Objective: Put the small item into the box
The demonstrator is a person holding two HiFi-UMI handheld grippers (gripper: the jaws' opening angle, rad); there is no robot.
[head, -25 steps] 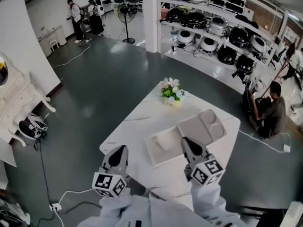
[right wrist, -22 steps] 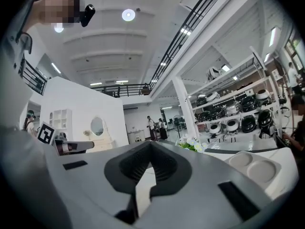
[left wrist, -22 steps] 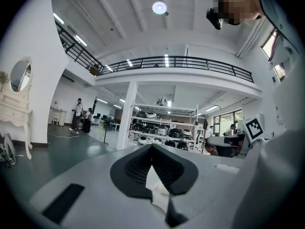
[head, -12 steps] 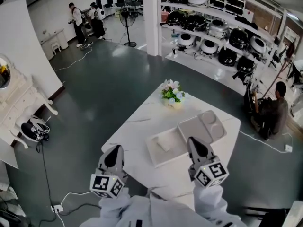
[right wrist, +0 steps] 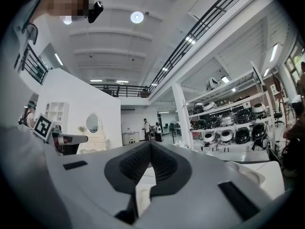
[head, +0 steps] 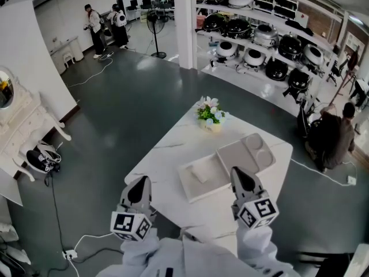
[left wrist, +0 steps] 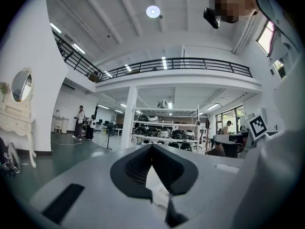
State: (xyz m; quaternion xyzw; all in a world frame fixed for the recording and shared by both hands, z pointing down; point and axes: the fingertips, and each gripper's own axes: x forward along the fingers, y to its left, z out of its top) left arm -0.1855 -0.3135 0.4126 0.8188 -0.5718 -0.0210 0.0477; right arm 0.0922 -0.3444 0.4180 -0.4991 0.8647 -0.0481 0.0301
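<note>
right tongs [head: 237,172] shifted slightly right, left tongs [head: 142,182] alongside, both clenched empty, white table [head: 167,154], grey floor [head: 127,108], cooker shelves [head: 259,36]

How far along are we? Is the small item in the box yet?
Done: a small white item appears to lie in the flat half of the open box. In hand: nothing; the left hand-held gripper and right hand-held gripper are shut and empty. Left: perhaps closing the lid.
</note>
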